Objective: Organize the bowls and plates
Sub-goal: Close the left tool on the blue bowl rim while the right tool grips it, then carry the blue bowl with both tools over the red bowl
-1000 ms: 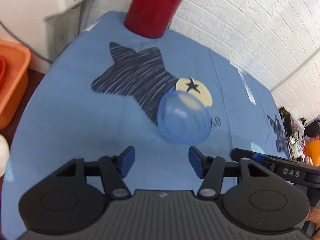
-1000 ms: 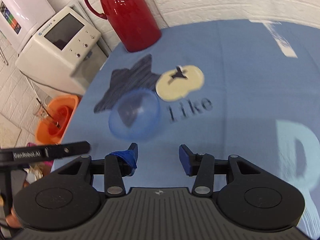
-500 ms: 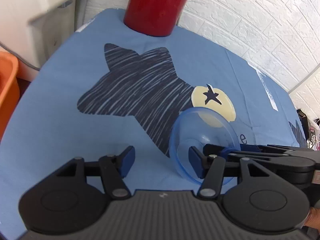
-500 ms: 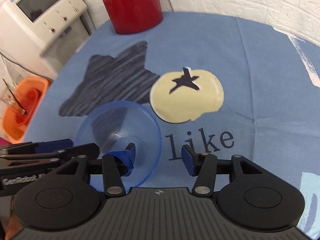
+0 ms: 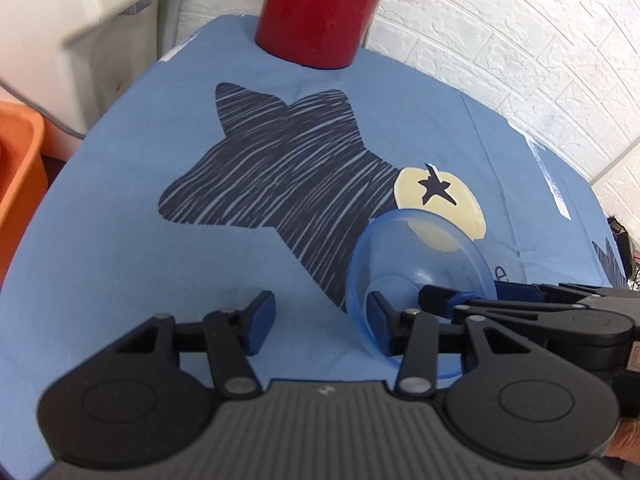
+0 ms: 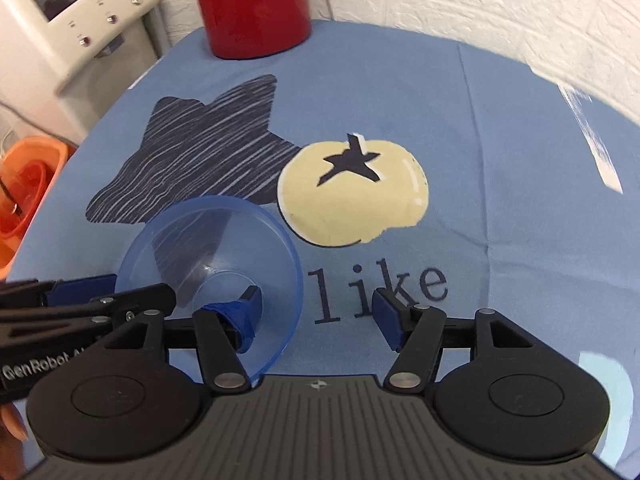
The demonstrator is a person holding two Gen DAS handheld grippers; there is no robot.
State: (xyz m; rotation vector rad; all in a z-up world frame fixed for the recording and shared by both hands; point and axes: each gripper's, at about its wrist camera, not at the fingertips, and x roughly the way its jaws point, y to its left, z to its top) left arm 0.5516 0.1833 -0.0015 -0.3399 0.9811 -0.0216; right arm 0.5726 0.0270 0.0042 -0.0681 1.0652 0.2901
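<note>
A clear blue bowl (image 5: 420, 248) rests on the blue printed tablecloth (image 5: 120, 260), between the dark star print and the word "like", and it looks tilted. My left gripper (image 5: 320, 308) is open, and its right finger overlaps the bowl's near left rim. In the right wrist view the bowl (image 6: 208, 240) lies at lower left. My right gripper (image 6: 318, 306) is open too, its tape-wrapped left finger inside the bowl and its right finger outside over the cloth. Each gripper shows in the other's view, pointing in from the side.
A red thermos jug (image 5: 320, 12) stands at the back of the table against the white brick wall. A white appliance (image 6: 76, 20) sits beyond the left edge, with an orange basin (image 6: 28, 188) lower down beside it. The cloth (image 6: 500, 160) stretches bare to the right.
Both grippers have moved forward and down onto the bowl. It lay ahead of the fingers a second ago; now one finger of each reaches it. The bowl has tilted.
</note>
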